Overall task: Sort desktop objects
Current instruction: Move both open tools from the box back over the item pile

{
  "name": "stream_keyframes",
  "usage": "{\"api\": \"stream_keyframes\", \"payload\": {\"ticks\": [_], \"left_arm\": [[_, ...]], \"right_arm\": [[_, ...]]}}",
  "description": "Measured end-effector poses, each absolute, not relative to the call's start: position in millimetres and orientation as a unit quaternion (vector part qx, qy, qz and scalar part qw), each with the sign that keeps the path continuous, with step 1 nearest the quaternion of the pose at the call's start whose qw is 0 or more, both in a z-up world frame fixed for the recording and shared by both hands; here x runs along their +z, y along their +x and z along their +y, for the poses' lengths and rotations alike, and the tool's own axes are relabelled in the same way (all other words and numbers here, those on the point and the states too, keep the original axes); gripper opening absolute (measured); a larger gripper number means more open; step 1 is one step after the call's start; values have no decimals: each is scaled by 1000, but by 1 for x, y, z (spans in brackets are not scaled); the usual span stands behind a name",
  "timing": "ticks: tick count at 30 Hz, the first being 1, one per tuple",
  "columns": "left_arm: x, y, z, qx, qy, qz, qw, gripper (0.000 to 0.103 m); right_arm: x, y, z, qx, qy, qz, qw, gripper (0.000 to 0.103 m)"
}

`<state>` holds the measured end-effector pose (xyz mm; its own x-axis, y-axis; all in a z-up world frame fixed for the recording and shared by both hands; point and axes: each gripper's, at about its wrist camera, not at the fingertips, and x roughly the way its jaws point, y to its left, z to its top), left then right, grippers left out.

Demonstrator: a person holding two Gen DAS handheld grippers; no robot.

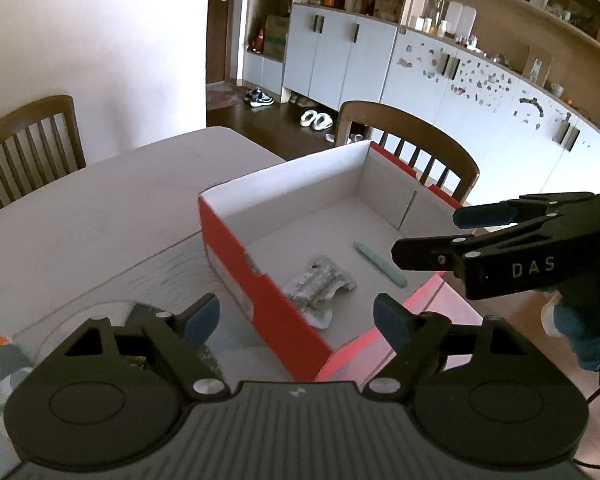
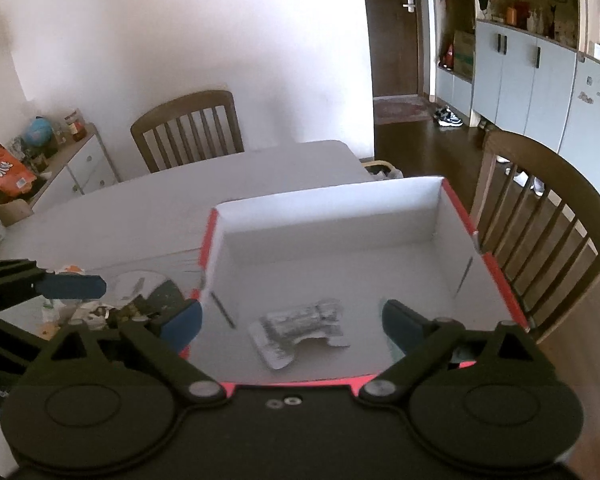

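Both grippers empty, fingers spread: left gripper (image 1: 296, 318), right gripper (image 2: 292, 322). Crumpled foil pack (image 2: 300, 326) and pale green stick (image 1: 380, 264) lie in the red box (image 1: 256, 288) on the bench (image 1: 100, 208). Near-left clutter (image 2: 112, 308) blurred, probably light wrappers; pinch them at an edge.

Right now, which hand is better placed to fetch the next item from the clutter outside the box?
Left, probably. The left gripper hangs open over the box's left wall, next to the clutter on the table. The right gripper, also open and empty, hangs over the box interior, farther from it.
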<state>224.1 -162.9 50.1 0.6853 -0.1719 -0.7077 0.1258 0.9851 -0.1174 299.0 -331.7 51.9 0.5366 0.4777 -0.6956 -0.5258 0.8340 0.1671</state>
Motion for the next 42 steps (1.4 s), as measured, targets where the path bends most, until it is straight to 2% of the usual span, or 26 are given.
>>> {"api": "stream_keyframes", "payload": {"ticks": [7,11,28,42], "left_arm": [[49,189,-133,-74,-37,384,920,87],[50,170,-115,-56,-27,372,926,103],[34,91,-34,-1,-46,364,930,103],[3,58,10,19,-57,360,931,103]], "right_arm": [[53,268,-302,286,-39,382,878,97],[54,252,-287,291,-37,381,877,97],[46,196,-221,328,-58,365,869,97],[24,177,-184,334,-70,369,864,97]]}}
